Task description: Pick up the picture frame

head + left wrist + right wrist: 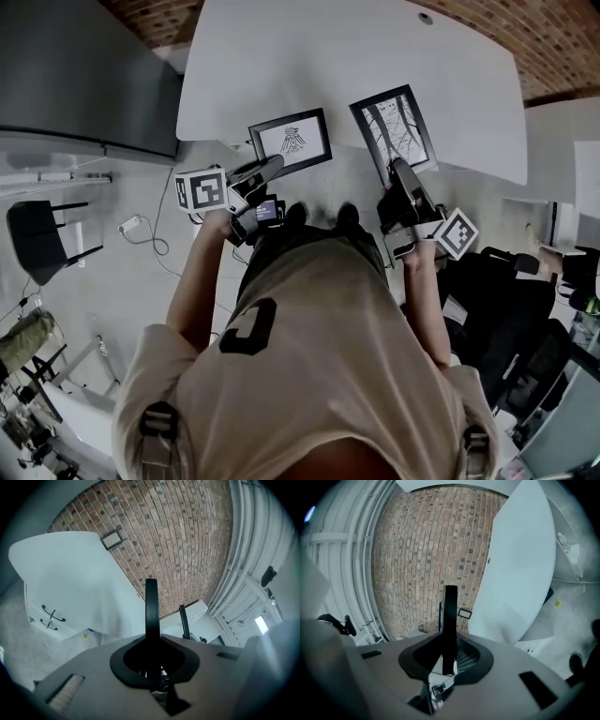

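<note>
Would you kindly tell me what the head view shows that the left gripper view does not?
Only the head view shows the person's arms, the left hand-held gripper, the right hand-held gripper, and the drawings on the left frame and right frame. Only the left gripper view shows a plate on the wall. Both show the white table, the brick wall, and the left frame, edge-on between the jaws in the left gripper view.

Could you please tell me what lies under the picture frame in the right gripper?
In the head view, the picture frame, clamped by the right gripper, hangs over the near edge of the white table and grey floor. Whatever lies directly beneath it is covered.
</note>
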The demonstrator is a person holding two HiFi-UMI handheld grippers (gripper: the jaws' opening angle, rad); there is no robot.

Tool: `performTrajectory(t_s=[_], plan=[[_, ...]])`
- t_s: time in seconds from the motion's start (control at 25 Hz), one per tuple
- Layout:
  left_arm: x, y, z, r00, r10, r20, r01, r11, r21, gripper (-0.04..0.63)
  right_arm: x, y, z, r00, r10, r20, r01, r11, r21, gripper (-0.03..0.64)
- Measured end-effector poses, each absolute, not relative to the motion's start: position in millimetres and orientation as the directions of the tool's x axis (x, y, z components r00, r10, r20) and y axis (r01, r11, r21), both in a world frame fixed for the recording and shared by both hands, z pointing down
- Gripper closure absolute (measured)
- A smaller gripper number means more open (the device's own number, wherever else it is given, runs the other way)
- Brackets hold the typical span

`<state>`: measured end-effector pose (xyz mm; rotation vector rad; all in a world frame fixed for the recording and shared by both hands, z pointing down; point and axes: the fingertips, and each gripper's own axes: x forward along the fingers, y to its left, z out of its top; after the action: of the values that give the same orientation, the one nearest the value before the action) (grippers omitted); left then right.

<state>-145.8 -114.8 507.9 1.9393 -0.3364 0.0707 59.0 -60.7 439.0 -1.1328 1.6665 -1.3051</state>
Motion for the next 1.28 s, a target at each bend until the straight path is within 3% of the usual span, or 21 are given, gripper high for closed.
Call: performTrajectory(t_s=[0.4, 0.64, 1.28], plan=[[-133, -116, 488, 0.959, -0.208, 0.194, -0.266, -0.408, 0.874, 0.572, 59, -48, 418, -0.342, -0.932, -0.120, -0.143, 0.178, -0.974, 0.561], [-105, -115, 480, 0.968, -0.171, 0.184, -0.241, -0.424, 0.873, 0.572, 72, -42, 422, -0.350, -0.933, -0.079, -0.178, 0.149, -0.973, 0.574], [-103, -96, 482, 0.955, -0.228, 0.188, -0.268, -0.400, 0.876, 0.572, 108, -32, 415, -0.329, -0.942, -0.069, -0.258, 0.160, -0.953, 0.574]])
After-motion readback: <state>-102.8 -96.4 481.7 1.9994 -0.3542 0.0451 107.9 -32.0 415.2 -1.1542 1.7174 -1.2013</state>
